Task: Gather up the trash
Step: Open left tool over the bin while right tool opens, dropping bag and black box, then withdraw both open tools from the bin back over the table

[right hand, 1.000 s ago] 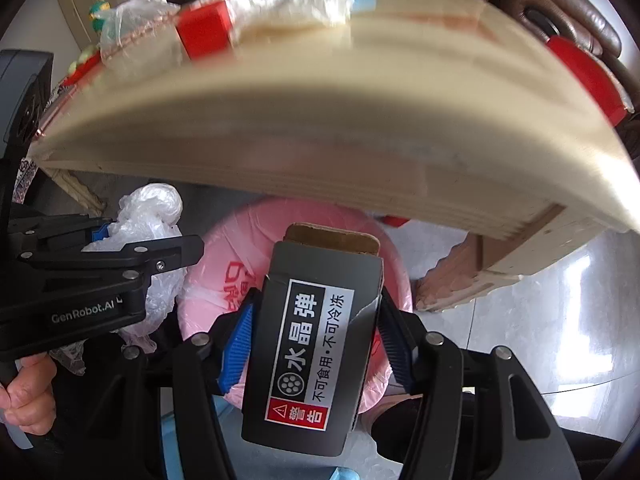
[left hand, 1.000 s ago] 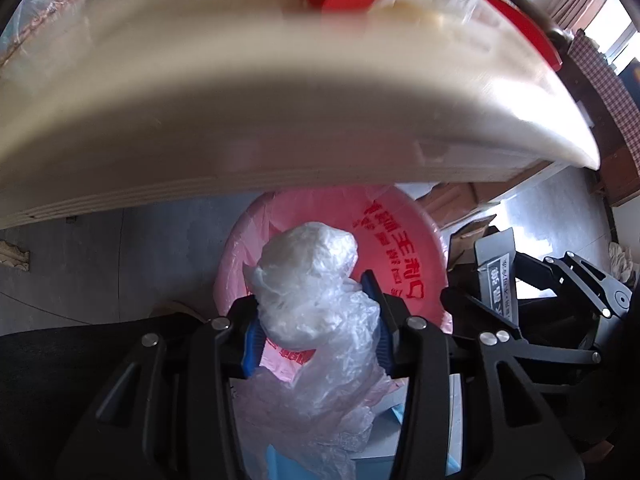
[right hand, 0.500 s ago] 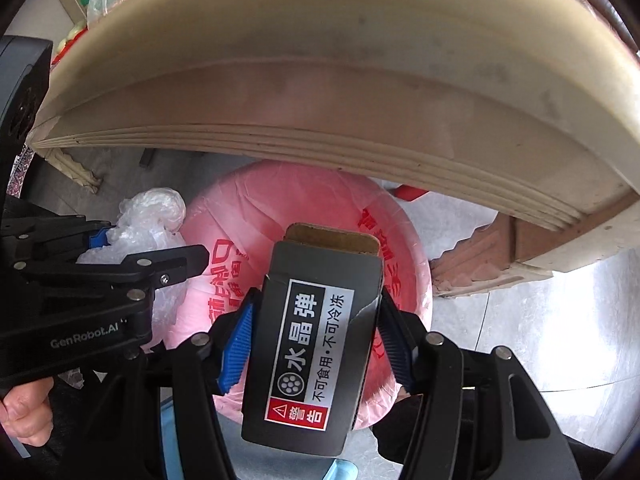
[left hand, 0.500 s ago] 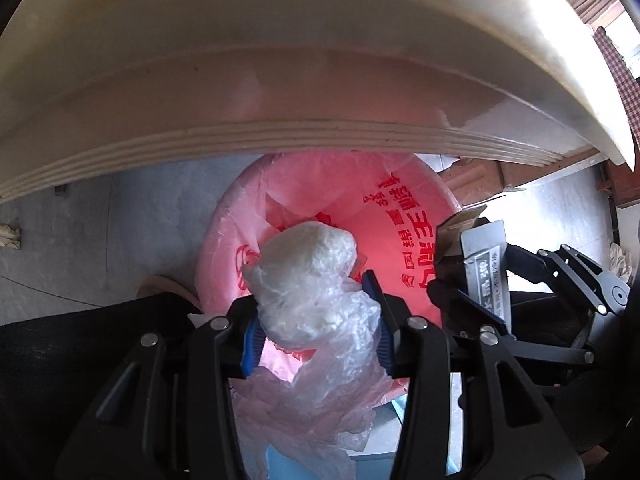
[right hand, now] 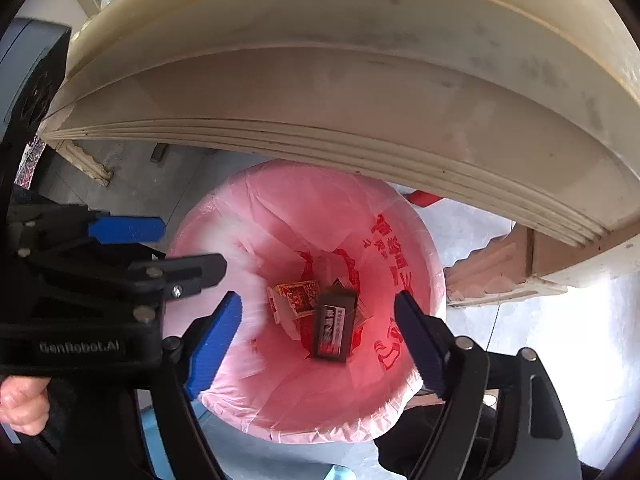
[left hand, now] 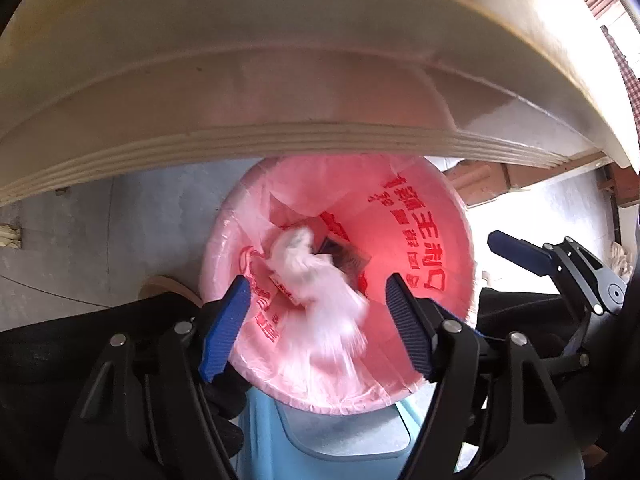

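Pink-lined bin (right hand: 416, 240) below, left gripper (left hand: 316, 320) and right gripper (right hand: 318, 330) pointing steeply down, both jaws opening, nothing gripped

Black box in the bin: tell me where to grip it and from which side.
Grip the black box across its narrow width, on the two long edges, coming straight down through the bin's open top. It lies label up at the bottom, long axis running away from the camera, beside a red carton. Both tongs are opening and empty.
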Motion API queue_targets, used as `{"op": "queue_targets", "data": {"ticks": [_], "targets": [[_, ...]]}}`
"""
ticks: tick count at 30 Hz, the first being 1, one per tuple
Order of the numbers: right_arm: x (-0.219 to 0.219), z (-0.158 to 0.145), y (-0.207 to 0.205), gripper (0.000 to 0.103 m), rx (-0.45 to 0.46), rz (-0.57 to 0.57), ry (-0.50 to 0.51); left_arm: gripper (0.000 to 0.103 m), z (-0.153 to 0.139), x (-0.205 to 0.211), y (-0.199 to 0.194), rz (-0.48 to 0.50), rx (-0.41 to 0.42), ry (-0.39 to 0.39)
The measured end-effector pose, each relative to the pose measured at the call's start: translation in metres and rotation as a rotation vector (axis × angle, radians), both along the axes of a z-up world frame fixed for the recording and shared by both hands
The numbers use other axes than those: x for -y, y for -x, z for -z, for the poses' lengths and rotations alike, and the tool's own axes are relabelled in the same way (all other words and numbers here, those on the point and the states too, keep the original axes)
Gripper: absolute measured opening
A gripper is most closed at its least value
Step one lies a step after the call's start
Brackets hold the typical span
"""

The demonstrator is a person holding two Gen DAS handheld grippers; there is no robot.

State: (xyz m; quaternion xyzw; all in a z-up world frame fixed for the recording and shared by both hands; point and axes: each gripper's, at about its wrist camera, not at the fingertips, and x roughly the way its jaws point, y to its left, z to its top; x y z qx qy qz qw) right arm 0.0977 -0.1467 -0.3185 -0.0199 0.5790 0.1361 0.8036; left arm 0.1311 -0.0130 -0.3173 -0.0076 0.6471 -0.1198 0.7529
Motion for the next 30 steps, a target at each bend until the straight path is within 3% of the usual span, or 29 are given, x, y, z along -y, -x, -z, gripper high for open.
{"op": "queue_targets", "data": {"ticks": [13, 21, 26, 30], "targets": [[0.011, 0.001, -0.001, 0.079, -0.027, 0.033, -0.038, 0.074, -0.005, -0.006, -0.003, -0.029, 0.018, -0.029], [0.022, -0.013, 0.003, 0.078, -0.015, 0.081, -0.083, 0.074, -0.032, -0.010, 0.005, -0.027, 0.113, -0.087], [0.031, -0.043, 0.017, 0.078, 0.031, 0.114, -0.131, 0.074, -0.066, -0.018, 0.021, 0.002, 0.163, -0.098], [0.031, -0.088, 0.032, 0.078, 0.133, 0.110, -0.155, 0.074, -0.105, -0.027, 0.028, 0.047, 0.213, -0.122]]}}
